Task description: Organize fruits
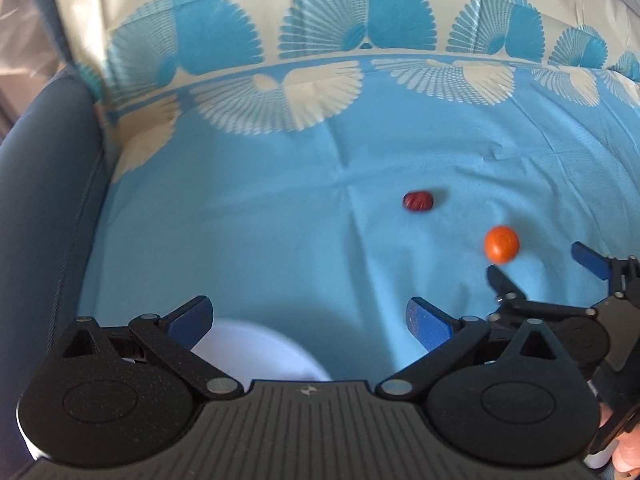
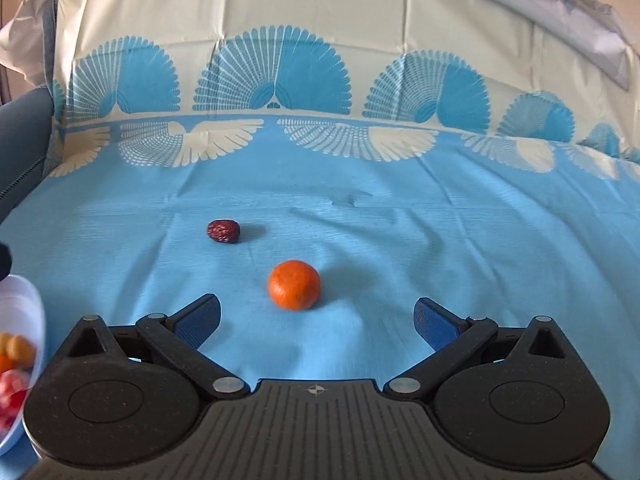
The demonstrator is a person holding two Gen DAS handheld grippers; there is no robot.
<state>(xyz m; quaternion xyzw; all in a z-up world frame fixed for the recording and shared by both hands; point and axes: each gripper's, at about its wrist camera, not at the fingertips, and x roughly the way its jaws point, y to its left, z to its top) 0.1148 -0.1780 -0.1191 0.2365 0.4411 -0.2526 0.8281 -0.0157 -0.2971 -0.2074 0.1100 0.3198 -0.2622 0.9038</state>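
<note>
Two spread grippers (image 1: 310,316) (image 2: 318,318) near tangerine (image 2: 295,285), probably.

Tangerine (image 2: 294,285) on cloth (image 2: 440,248), date (image 2: 223,231) behind-left, bowl (image 2: 28,304) far left

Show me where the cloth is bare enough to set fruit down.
Bare: the cloth right of the orange, and between the date and the fan border. Crowded: the left edge by the bowl.
</note>
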